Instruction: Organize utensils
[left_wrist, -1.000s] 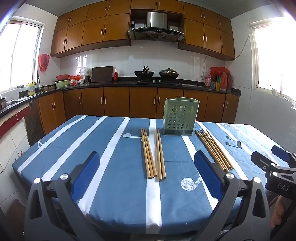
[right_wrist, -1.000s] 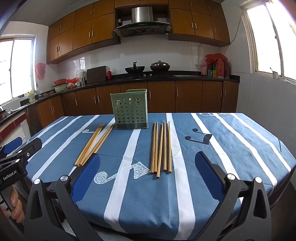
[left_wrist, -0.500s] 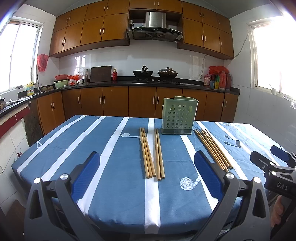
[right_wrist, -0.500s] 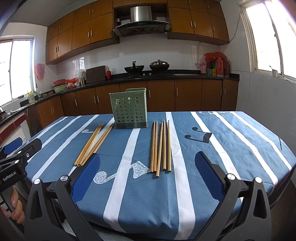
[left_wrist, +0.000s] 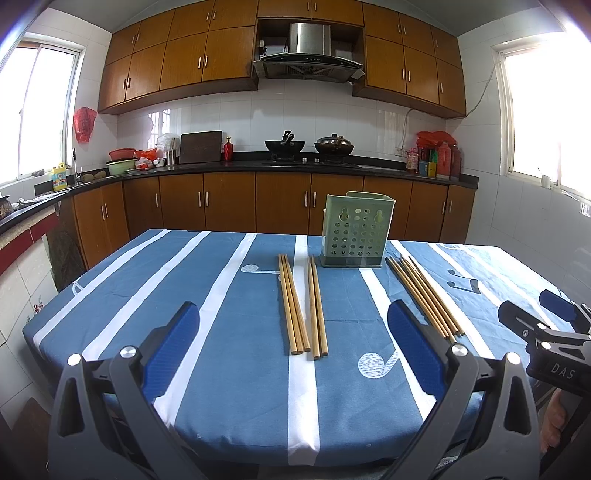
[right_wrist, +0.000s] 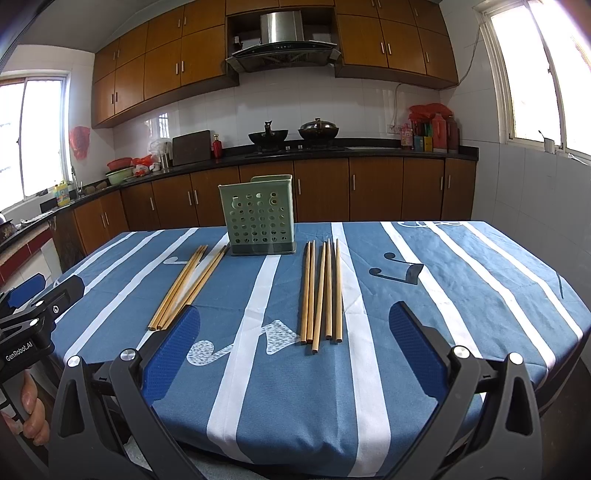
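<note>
A green perforated utensil holder (left_wrist: 356, 230) stands upright at the far middle of the table; it also shows in the right wrist view (right_wrist: 258, 217). Several wooden chopsticks (left_wrist: 301, 304) lie left of it and another bundle (left_wrist: 424, 297) lies right of it. In the right wrist view these are the left bundle (right_wrist: 188, 286) and the right bundle (right_wrist: 321, 293). My left gripper (left_wrist: 293, 349) is open and empty near the table's front edge, just short of the left bundle. My right gripper (right_wrist: 293, 349) is open and empty, just short of the right bundle.
The table carries a blue cloth with white stripes (left_wrist: 207, 302). Behind it runs a black counter with brown cabinets (left_wrist: 229, 199), a stove with two woks (left_wrist: 308, 147) and bottles (left_wrist: 436, 157). The other gripper shows at each view's edge (left_wrist: 546, 332), (right_wrist: 33, 314).
Both grippers have moved slightly forward and tilted down a little; the table and chopsticks sit a bit lower and closer in view. Nothing has been grasped.
</note>
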